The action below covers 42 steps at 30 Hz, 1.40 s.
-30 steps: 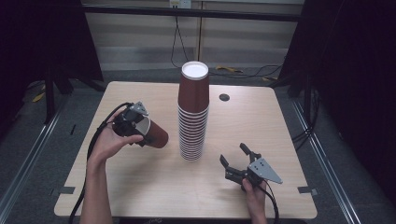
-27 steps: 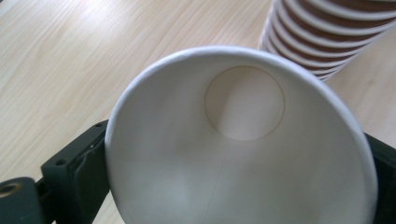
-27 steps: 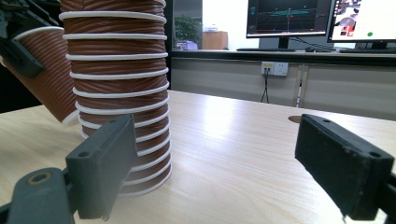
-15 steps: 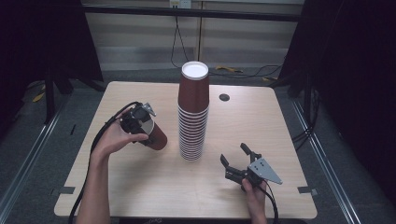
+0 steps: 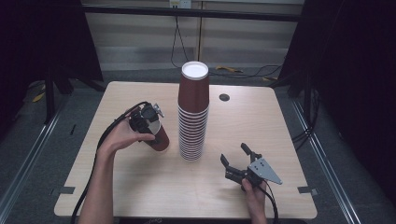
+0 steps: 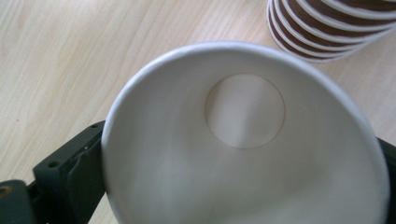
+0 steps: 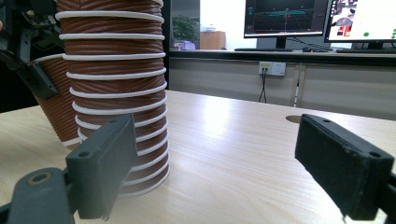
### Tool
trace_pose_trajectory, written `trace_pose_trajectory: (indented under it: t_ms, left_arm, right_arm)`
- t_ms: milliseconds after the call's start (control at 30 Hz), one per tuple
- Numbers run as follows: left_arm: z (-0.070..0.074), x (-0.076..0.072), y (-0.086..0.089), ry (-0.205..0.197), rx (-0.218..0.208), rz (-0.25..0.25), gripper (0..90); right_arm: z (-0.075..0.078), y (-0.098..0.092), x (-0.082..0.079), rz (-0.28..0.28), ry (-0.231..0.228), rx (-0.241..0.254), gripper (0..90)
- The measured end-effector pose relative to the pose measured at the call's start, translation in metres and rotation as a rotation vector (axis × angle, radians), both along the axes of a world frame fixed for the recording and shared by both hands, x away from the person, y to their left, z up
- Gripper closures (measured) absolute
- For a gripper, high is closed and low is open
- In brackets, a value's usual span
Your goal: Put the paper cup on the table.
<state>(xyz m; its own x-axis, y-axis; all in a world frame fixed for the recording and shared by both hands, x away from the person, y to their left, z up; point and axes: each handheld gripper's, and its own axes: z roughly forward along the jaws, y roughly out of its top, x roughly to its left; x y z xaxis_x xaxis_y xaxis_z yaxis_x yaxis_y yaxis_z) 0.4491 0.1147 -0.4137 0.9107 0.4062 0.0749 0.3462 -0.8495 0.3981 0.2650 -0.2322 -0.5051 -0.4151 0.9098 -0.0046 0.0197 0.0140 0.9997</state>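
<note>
High view: the left gripper [image 5: 150, 125] has a single brown paper cup [image 5: 160, 138] between its jaws, which have just been opening, just left of the tall cup stack [image 5: 193, 116] mid-table. Near the table's front right corner, the right gripper [image 5: 236, 163] gapes wide, holding nothing.

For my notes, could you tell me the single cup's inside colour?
White inside the cup; left gripper view.
</note>
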Motion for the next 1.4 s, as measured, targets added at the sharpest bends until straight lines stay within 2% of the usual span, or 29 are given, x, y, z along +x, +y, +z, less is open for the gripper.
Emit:
trace_pose_trajectory:
  t_ms: [133,233,367,400,433,567,600,667,733,767,833,867,933,967,1067,1200,1233,1267,1300,1333,1400]
  left_arm:
    - [-0.002,-0.003,-0.003,-0.011,-0.019,-0.029,2.9]
    - [-0.005,-0.003,-0.005,-0.016,-0.037,-0.013,3.8]
    - [-0.011,-0.003,-0.008,-0.005,-0.054,-0.037,5.4]
    - [-0.012,-0.003,-0.008,-0.009,-0.069,-0.022,5.3]
    - [-0.012,-0.002,-0.007,-0.004,-0.074,-0.028,5.3]
    - [-0.015,-0.001,-0.005,0.002,-0.069,-0.037,5.5]
    - [-0.017,-0.003,-0.004,-0.009,-0.092,-0.015,5.5]
    - [-0.019,-0.003,-0.002,-0.010,-0.118,-0.022,5.4]
    - [-0.022,-0.002,0.001,0.009,-0.146,-0.007,6.0]
    - [-0.023,-0.001,0.002,0.004,-0.142,-0.025,7.6]
    - [-0.025,-0.003,0.003,-0.010,-0.154,-0.003,6.5]
    - [-0.024,-0.002,0.005,-0.014,-0.142,-0.022,6.4]
    - [-0.026,-0.004,0.005,-0.022,-0.173,-0.001,6.5]
    - [-0.026,-0.004,0.007,-0.029,-0.167,-0.018,6.5]
    - [-0.032,-0.006,0.009,-0.036,-0.234,0.018,5.7]
    - [-0.037,-0.007,0.014,-0.045,-0.234,0.013,3.6]
    - [-0.039,-0.009,0.014,-0.050,-0.251,0.033,4.0]
    - [-0.038,-0.009,0.016,-0.049,-0.221,0.015,4.8]
    - [-0.041,-0.012,0.016,-0.046,-0.239,0.043,7.4]
    - [-0.041,-0.011,0.020,-0.044,-0.226,0.017,11.6]
    - [-0.044,-0.013,0.024,-0.041,-0.254,0.021,14.6]
  right_arm:
    - [0.000,0.000,0.000,-0.001,0.000,0.000,12.6]
    - [0.000,0.000,0.000,-0.001,0.000,0.000,12.6]
    - [0.000,0.000,0.000,-0.001,0.000,0.000,12.6]
    - [0.000,0.000,0.000,-0.001,0.000,0.000,12.6]
    - [0.000,0.000,0.000,-0.001,0.000,0.000,12.6]
    - [0.000,0.000,0.000,-0.001,0.000,0.000,12.6]
    - [0.000,0.000,0.000,-0.001,0.000,0.000,12.6]
    - [0.000,0.000,0.000,-0.001,0.000,0.000,12.6]
    - [0.000,0.000,0.000,-0.001,0.000,0.000,12.7]
    - [0.000,0.000,0.000,-0.001,0.000,0.000,12.6]
    - [0.000,0.000,0.000,-0.001,0.000,0.000,12.7]
    - [0.000,0.000,0.000,-0.001,0.000,0.000,12.6]
    - [0.000,0.000,0.000,-0.001,0.000,0.000,12.7]
    - [0.000,0.000,0.000,-0.001,0.000,0.000,12.7]
    - [0.000,0.000,0.000,-0.001,0.000,0.000,12.7]
    - [0.000,0.000,0.000,-0.001,0.000,0.000,12.7]
    - [0.000,0.000,0.000,-0.001,0.000,0.000,12.7]
    - [0.000,0.000,0.000,-0.001,0.000,0.000,12.7]
    - [0.000,0.000,0.000,-0.001,0.000,0.000,12.7]
    - [0.000,0.000,0.000,-0.001,0.000,0.000,12.8]
    - [0.000,0.000,0.000,-0.001,0.000,0.000,12.8]
